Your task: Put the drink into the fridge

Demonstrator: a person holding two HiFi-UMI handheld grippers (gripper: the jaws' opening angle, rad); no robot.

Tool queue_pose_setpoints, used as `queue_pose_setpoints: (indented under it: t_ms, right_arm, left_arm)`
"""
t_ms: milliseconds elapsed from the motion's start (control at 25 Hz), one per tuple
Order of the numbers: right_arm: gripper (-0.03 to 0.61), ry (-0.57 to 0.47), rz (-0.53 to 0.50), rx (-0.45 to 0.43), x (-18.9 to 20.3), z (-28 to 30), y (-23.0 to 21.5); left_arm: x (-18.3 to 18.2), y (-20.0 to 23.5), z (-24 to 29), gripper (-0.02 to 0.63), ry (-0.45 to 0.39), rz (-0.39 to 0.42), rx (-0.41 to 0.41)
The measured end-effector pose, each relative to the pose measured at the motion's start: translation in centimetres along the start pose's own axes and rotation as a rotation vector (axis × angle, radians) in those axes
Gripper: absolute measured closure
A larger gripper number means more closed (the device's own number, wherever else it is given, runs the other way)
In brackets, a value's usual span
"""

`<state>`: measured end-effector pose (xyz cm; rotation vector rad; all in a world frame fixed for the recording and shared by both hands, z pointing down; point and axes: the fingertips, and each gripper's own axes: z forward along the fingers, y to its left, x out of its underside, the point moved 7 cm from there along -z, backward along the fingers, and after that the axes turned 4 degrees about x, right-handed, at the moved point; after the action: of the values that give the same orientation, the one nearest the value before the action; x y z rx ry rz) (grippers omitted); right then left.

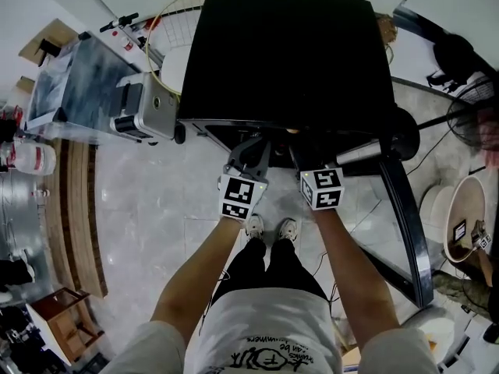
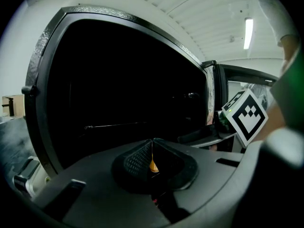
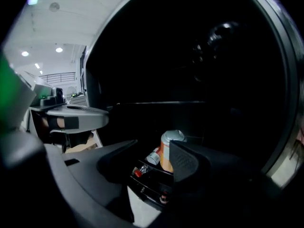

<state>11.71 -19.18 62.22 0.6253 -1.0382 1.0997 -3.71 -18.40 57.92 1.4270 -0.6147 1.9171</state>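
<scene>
**Drink can stands in rack at fridge**

Head view: the black fridge [image 1: 288, 53] has its door open at the right. The left gripper [image 1: 251, 156] and right gripper [image 1: 306, 160] show black-and-white marker cubes.

Left gripper view: jaws pressed together.

Right gripper view: jaws apart, gripping nothing. The orange drink can [image 3: 167, 151] stands upright beyond them, print unreadable.
</scene>
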Motion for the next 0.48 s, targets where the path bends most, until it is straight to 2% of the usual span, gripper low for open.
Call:
queue_pose_setpoints:
  t_ms: [240, 480]
  right_arm:
    - [0.399, -0.032, -0.062, -0.031, -2.0, -1.4, 0.7]
    - [0.445, -0.052, -0.043, -0.052, -3.1, -3.9, 1.2]
  left_arm:
    - [-1.5, -0.3, -1.6, 0.592, -0.023, -0.013, -0.002]
    - [-2.9, -1.2, -3.5, 0.592, -0.043, -0.032, 0.009]
